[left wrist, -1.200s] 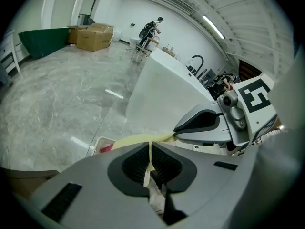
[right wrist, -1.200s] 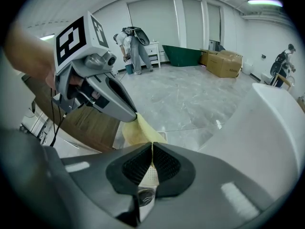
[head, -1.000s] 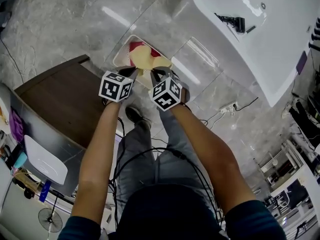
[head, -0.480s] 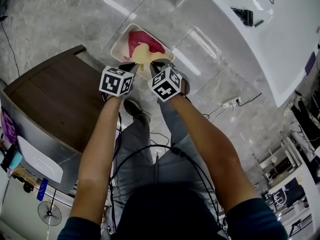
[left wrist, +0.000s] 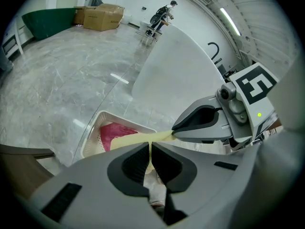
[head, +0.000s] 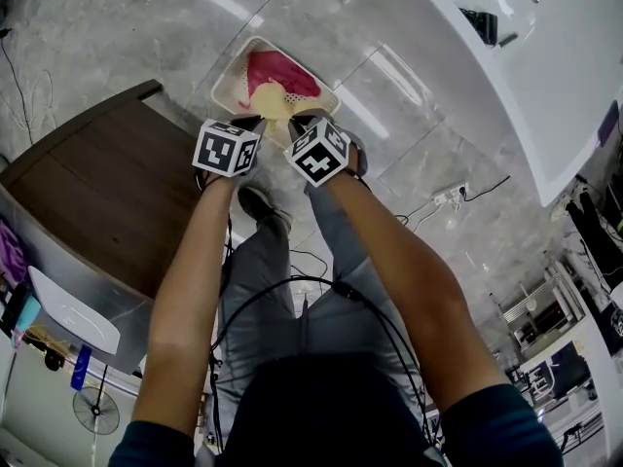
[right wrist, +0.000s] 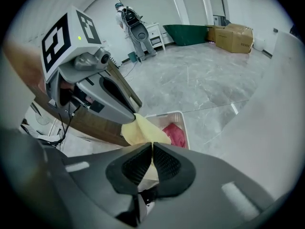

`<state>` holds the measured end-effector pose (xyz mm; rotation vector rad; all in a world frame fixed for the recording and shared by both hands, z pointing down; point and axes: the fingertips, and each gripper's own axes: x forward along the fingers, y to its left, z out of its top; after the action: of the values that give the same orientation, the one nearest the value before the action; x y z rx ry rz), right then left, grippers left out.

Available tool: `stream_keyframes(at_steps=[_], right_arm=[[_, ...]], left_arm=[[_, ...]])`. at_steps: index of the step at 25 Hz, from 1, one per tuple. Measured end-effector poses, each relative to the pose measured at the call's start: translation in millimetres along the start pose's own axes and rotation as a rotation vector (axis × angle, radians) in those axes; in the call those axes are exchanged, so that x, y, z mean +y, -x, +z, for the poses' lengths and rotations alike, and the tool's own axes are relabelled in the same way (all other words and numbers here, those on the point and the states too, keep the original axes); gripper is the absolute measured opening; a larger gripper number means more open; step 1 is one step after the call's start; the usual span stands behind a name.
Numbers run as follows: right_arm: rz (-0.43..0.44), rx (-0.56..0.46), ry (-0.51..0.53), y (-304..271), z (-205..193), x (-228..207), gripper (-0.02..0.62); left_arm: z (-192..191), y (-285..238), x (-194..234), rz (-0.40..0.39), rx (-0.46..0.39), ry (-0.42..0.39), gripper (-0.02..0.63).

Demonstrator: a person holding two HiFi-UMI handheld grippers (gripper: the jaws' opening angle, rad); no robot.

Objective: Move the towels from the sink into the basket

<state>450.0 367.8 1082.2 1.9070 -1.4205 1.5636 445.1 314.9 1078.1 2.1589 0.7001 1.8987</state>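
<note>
A pale yellow towel (head: 272, 102) hangs stretched between my two grippers, just above a white perforated basket (head: 226, 74) on the marble floor. A red towel (head: 279, 66) lies inside the basket. My left gripper (head: 249, 125) is shut on one edge of the yellow towel (left wrist: 138, 138). My right gripper (head: 301, 125) is shut on the other edge (right wrist: 143, 130). In the left gripper view the right gripper (left wrist: 177, 129) pinches the cloth straight ahead, over the basket (left wrist: 90, 137). In the right gripper view the left gripper (right wrist: 127, 115) grips it above the red towel (right wrist: 175, 135).
A dark wooden cabinet top (head: 107, 193) stands left of the basket. The white sink (head: 526, 66) fills the upper right, with a black object (head: 482, 25) in it. A power strip with cable (head: 448, 197) lies on the floor. The person's shoe (head: 258, 202) is below the grippers.
Both grippers, still side by side, have brought the yellow towel toward the basket's near edge. More of the red towel shows behind it now.
</note>
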Motion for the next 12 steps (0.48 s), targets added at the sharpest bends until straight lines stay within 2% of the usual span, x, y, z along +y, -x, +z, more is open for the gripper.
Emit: stream_keyframes(at_steps=[3, 6, 12], right_arm=[[0.020, 0.024, -0.004, -2, -4, 3, 0.025], [0.039, 0.043, -0.009, 0, -6, 8, 0.054], [0.040, 0.060, -0.007, 10, -1, 16, 0.071]], left_arm=[[-4, -3, -4, -0.037, 0.022, 0.003, 0.020], [-7, 0, -8, -0.068, 0.034, 0.012, 0.058], [-1, 19, -5, -0.061, 0.024, -0.004, 0.091]])
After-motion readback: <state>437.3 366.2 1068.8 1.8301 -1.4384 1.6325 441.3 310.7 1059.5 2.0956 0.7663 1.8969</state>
